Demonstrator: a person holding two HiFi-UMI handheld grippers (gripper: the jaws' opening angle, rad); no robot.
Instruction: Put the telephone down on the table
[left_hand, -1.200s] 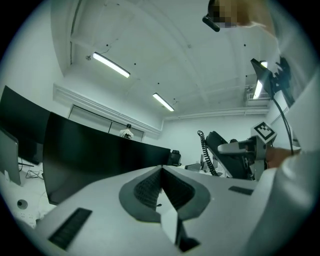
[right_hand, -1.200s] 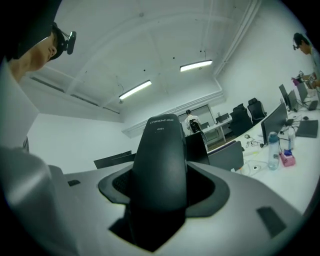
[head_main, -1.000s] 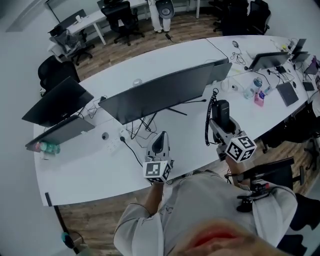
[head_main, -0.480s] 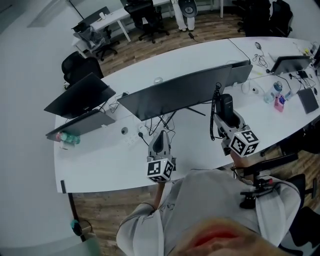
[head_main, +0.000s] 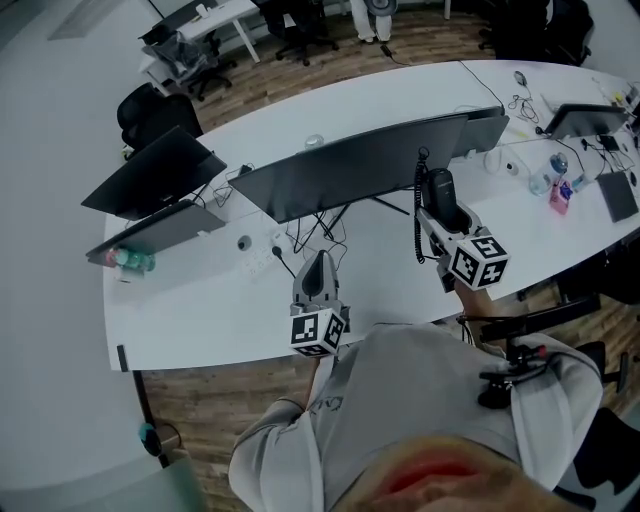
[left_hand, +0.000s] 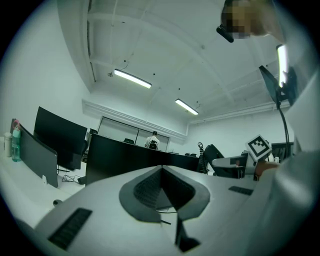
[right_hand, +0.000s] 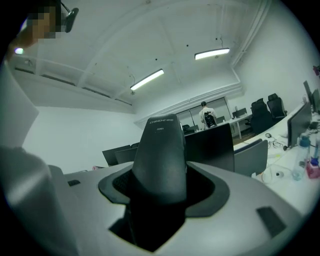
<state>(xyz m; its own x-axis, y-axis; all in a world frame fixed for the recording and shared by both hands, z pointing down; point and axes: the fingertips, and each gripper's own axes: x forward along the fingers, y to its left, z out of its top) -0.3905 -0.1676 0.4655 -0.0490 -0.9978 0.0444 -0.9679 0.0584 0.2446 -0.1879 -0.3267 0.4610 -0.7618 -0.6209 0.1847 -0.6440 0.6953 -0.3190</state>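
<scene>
Long curved white table (head_main: 200, 320) ran across mid-frame. Wide black monitor (head_main: 360, 165) stood on it, centre. Right gripper (head_main: 442, 214), right of centre, pinched the black telephone handset (head_main: 440, 188) over the tabletop, coiled cord hanging. Left gripper (head_main: 318, 268), lower centre: jaws pressed together, empty.

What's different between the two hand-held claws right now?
The right gripper is clamped on a black telephone handset; the left gripper holds nothing. The right gripper's jaws stand wide around the handset; the left gripper's are closed together. Both are grey, carry a marker cube and are held over the white table.
</scene>
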